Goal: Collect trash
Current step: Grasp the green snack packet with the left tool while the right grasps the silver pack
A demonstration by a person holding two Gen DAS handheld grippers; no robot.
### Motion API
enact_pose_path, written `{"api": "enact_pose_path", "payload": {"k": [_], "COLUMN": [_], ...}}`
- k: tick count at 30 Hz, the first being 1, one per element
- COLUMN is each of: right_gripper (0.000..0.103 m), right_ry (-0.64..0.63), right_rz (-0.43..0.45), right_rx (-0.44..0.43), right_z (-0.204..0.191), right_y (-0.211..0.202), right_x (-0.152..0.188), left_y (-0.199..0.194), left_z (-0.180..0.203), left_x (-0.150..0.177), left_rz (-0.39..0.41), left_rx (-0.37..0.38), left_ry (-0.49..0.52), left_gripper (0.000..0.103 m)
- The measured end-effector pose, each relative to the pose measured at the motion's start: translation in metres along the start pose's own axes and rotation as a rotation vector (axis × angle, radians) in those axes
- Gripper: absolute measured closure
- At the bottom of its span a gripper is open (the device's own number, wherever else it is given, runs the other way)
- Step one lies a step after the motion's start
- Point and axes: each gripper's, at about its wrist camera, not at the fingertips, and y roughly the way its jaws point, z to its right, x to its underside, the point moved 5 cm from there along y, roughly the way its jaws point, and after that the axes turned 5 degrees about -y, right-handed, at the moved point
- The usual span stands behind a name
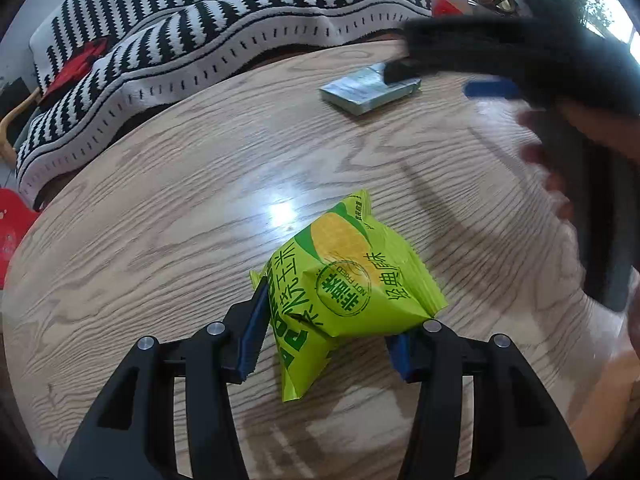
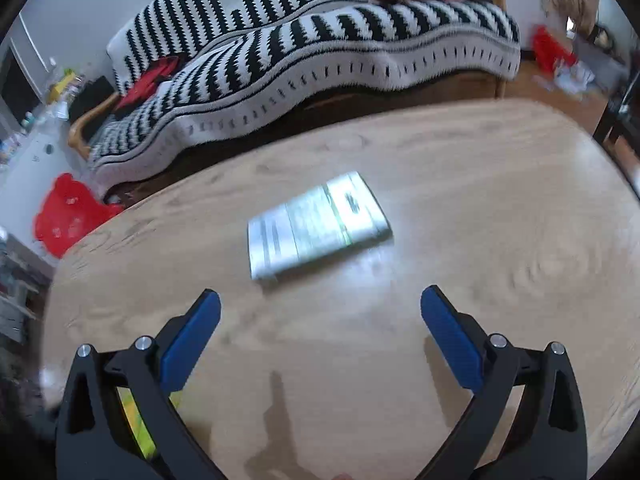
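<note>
A green and yellow snack bag [image 1: 340, 288] sits between the blue pads of my left gripper [image 1: 326, 328], which is shut on it just above the wooden table [image 1: 160, 220]. A flat silver-grey packet [image 1: 370, 90] lies farther back on the table. It also shows in the right wrist view [image 2: 316, 226], blurred. My right gripper [image 2: 320, 312] is open and empty, hovering short of that packet. In the left wrist view the right gripper [image 1: 460, 76] appears as a blurred black shape over the packet, held by a hand [image 1: 552, 176].
A sofa with a black and white striped blanket [image 2: 320, 52] runs along the table's far edge. A red plastic bag [image 2: 68, 216] lies on the floor at the left, and another red item [image 2: 552, 48] at the far right.
</note>
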Motion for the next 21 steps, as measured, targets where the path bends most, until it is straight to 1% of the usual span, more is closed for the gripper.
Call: {"api": "enact_pose_path", "payload": {"k": [4, 7, 9, 12, 15, 17, 19, 21], "right_gripper": [0.006, 0.006, 0.006, 0.006, 0.006, 0.006, 0.006, 0.006], "right_ry": [0.078, 0.074, 0.049, 0.028, -0.015, -0.045, -0.054, -0.029], "right_rz": [-0.032, -0.046, -0.061, -0.058, -0.083, -0.108, -0.127, -0.141], "right_rx": [0.121, 0.2, 0.232, 0.239, 0.199, 0.168, 0.18, 0.232], "right_z": [-0.003, -0.006, -0.009, -0.009, -0.008, 0.0, 0.012, 0.034], "right_y": [0.032, 0.051, 0.058, 0.057, 0.05, 0.043, 0.035, 0.023], "right_x": [-0.022, -0.027, -0.027, -0.021, -0.008, 0.002, 0.008, 0.012], "left_y": [-0.006, -0.011, -0.014, -0.019, -0.021, -0.024, -0.028, -0.031], "left_z": [-0.012, -0.021, -0.027, -0.036, -0.038, -0.038, -0.035, -0.031], "left_x": [0.005, 0.008, 0.01, 0.011, 0.014, 0.016, 0.019, 0.021], "left_rz": [-0.001, 0.002, 0.003, 0.008, 0.007, 0.008, 0.008, 0.007], "left_rx": [-0.002, 0.003, 0.008, 0.002, 0.004, 0.012, 0.023, 0.024], "left_ry": [-0.001, -0.018, -0.029, -0.038, -0.052, -0.058, -0.061, -0.053], "left_gripper": [0.053, 0.053, 0.053, 0.053, 0.052, 0.052, 0.052, 0.052]}}
